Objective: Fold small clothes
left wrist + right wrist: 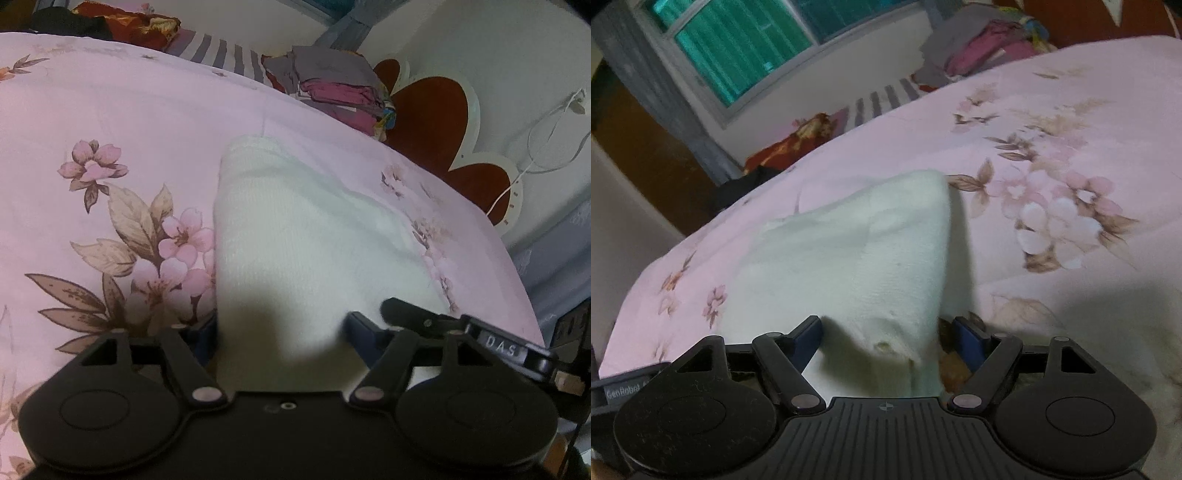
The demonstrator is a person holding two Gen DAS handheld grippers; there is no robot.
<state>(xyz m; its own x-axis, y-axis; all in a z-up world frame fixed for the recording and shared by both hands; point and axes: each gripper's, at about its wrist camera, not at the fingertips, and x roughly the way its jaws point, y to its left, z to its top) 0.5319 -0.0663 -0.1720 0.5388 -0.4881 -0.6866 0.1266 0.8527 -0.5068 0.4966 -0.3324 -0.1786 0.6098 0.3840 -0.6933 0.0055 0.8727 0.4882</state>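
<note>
The left tool (282,328) stands with its jaws well apart, and the near end of a white cloth (295,236) lies between its blue pads (360,328). The left-hand pad is mostly hidden by the cloth's edge; the other pad sits just beside the cloth, and whether either one presses on it cannot be told. The right tool (892,334) also stands wide. The cloth (849,266) passes between its pads (809,338); the left-hand pad is at the cloth's edge, while a gap shows between the cloth and the other pad. No firm pinch shows in either view.

In the left view, the tip of the right tool (469,328) reaches in from the right, close beside the left one, over the same end of the cloth.

The cloth lies on a bed (129,110) covered by a pink sheet with flowers. It looks folded, thick and knitted, running away from both tools. In the right view its far corner stands up off the sheet and casts a shadow to its right.

Farther out, a pile of folded clothes (332,88) in grey and magenta sits at the far edge of the bed, beside a striped cloth (221,55). Behind the pile is a red and white headboard (428,110). A red patterned cloth (136,22) lies at the far left. The right view shows a window (738,48) with green panes beyond the bed.
</note>
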